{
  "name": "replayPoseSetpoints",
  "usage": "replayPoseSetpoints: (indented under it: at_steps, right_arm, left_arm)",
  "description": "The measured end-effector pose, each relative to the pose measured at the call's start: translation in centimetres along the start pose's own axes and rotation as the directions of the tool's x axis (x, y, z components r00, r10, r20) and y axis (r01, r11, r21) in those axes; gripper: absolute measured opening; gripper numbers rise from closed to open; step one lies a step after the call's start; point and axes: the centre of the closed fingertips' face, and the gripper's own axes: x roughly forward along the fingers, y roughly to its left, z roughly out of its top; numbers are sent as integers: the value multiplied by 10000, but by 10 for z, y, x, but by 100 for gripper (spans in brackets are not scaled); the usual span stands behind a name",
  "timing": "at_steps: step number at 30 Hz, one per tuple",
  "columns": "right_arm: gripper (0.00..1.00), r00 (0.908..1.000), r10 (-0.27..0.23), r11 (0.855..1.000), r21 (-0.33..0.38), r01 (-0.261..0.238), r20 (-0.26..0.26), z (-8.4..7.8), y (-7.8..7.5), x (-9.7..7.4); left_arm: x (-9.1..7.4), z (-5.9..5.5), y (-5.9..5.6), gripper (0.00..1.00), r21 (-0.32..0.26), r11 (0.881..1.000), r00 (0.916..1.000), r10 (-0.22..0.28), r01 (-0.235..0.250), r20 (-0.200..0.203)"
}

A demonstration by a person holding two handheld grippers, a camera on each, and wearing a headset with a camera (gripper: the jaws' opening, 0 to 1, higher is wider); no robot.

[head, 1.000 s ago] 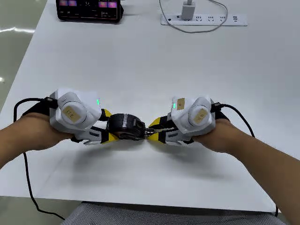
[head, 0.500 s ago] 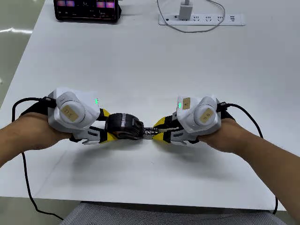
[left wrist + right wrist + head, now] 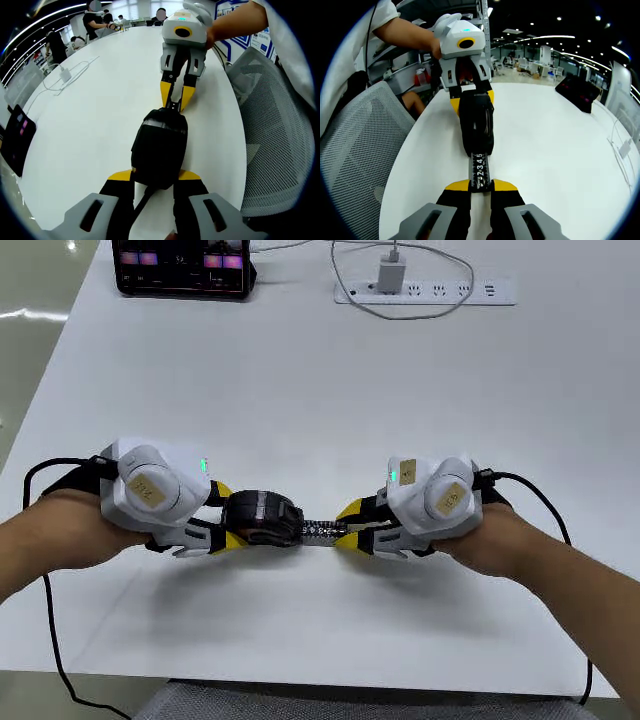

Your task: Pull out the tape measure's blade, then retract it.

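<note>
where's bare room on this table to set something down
Bare: mid table, up to the power strip and screen device at back. Crowded: near edge, left gripper holding the tape measure, right gripper pinching its blade.

open-plan office | long white table [image 3: 300,370] | mesh chair [image 3: 270,125] | bkgd desks [image 3: 540,67]

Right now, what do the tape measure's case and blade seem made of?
The case looks like matte black plastic, perhaps rubber-coated: dull, with soft highlights. The blade looks like thin painted metal, probably steel: a flat dark strip printed with white numerals.
</note>
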Motion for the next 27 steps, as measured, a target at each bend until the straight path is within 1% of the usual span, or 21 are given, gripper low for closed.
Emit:
replayPoseSetpoints:
  at_steps: [10,27]
  right_arm:
    - [10,10000,-43,10000,48,43,-42,-4,0,-5]
    - [10,9999,-48,9999,107,50,-145,-12,0,-17]
  left_arm:
    - [-1,0,-1,24,12,10000,10000,22,-22,-15]
    - [-1,-1,1,24,-12,10000,10000,12,-11,31]
